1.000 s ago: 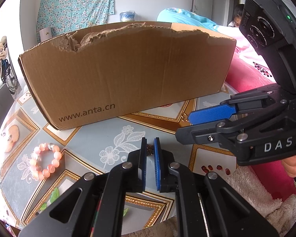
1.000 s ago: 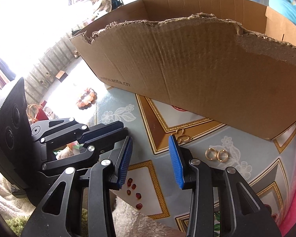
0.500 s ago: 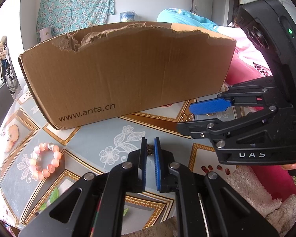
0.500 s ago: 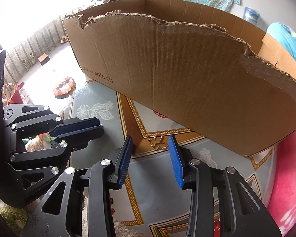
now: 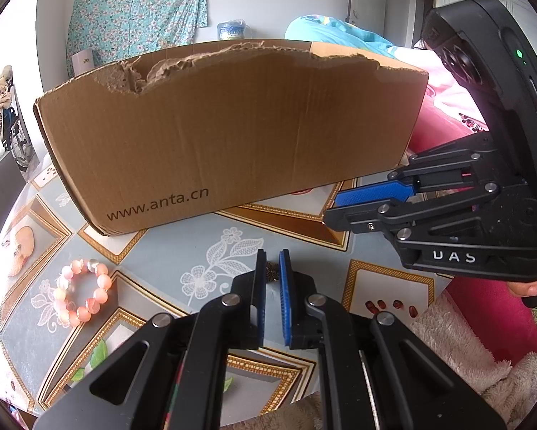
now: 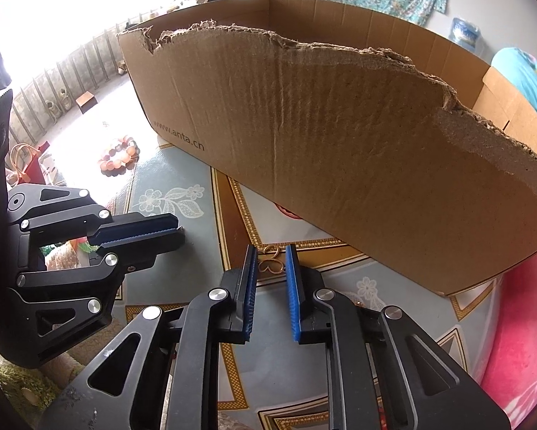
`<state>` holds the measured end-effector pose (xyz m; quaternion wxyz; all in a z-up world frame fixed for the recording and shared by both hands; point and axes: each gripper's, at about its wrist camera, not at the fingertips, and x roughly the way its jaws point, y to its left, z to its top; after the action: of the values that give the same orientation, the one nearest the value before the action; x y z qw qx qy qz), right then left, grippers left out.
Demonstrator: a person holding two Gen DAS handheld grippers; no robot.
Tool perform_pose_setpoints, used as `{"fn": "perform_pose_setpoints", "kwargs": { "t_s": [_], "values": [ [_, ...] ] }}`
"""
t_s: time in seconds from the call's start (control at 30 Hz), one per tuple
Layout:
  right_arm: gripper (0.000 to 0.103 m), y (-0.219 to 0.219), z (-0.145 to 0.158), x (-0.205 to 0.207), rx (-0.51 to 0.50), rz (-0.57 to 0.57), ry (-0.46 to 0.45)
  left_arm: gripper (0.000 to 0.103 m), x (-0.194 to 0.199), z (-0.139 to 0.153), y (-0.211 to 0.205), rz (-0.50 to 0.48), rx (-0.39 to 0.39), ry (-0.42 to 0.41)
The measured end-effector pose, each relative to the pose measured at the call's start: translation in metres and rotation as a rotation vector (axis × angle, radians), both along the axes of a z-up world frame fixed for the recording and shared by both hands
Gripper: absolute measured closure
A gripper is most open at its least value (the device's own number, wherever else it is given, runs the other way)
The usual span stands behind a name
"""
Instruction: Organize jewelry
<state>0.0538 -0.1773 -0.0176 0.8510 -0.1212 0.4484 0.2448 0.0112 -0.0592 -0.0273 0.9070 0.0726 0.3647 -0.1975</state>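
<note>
My left gripper (image 5: 272,255) hovers low over the patterned table, shut on a small bronze flower-shaped piece (image 5: 271,272) that shows in the slit at its tips. It appears from the side in the right wrist view as the left gripper (image 6: 178,230). My right gripper (image 6: 271,251) points down at a gold clover-shaped piece (image 6: 270,264) lying on the table by the cardboard box (image 6: 340,143). Its jaws are closing, the gold piece sits between the tips, and the pads stand apart from it. The right gripper (image 5: 331,209) reaches in from the right in the left wrist view.
A pink bead bracelet (image 5: 82,292) lies left of the grippers, also seen as the bracelet (image 6: 119,156). Several small red stones (image 5: 390,304) lie near the table's right edge. The torn box (image 5: 232,136) walls off the far side. A fluffy cloth (image 5: 465,351) and red fabric lie to the right.
The right gripper has rolled, shifted to frame the gold clover piece, and its jaws have narrowed around it. The left gripper has kept still.
</note>
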Motion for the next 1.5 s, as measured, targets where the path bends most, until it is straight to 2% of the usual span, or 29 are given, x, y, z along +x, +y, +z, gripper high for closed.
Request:
{"fn": "perform_pose_setpoints", "kwargs": {
  "t_s": [0.7,0.77,0.83,0.87,1.23,1.37,1.47,1.5],
  "values": [
    [0.089,-0.010,0.011,-0.001,0.059,-0.032,0.010,0.096,0.001,0.001,0.000,0.002,-0.013,0.004],
    [0.089,-0.013,0.015,-0.002,0.071,-0.037,0.005,0.097,0.000,0.001,0.001,0.002,-0.008,-0.003],
    [0.089,-0.015,0.019,-0.003,0.080,-0.039,-0.001,0.103,0.000,0.002,0.002,0.005,-0.007,-0.006],
    [0.089,-0.016,0.021,-0.004,0.083,-0.040,-0.003,0.103,0.000,0.002,0.004,0.006,-0.011,-0.002],
    [0.089,-0.031,0.046,-0.015,0.136,-0.050,-0.058,0.103,-0.010,0.028,0.016,0.022,-0.028,-0.064],
    [0.089,-0.034,0.047,-0.017,0.159,-0.053,-0.054,0.103,-0.006,0.029,0.016,0.004,-0.037,-0.013],
    [0.089,-0.035,0.043,-0.018,0.173,-0.056,-0.046,0.096,-0.002,0.022,0.011,-0.012,-0.029,0.042],
    [0.089,-0.038,0.043,-0.019,0.178,-0.057,-0.044,0.089,-0.001,0.020,0.008,-0.011,-0.018,0.046]
  ]
}}
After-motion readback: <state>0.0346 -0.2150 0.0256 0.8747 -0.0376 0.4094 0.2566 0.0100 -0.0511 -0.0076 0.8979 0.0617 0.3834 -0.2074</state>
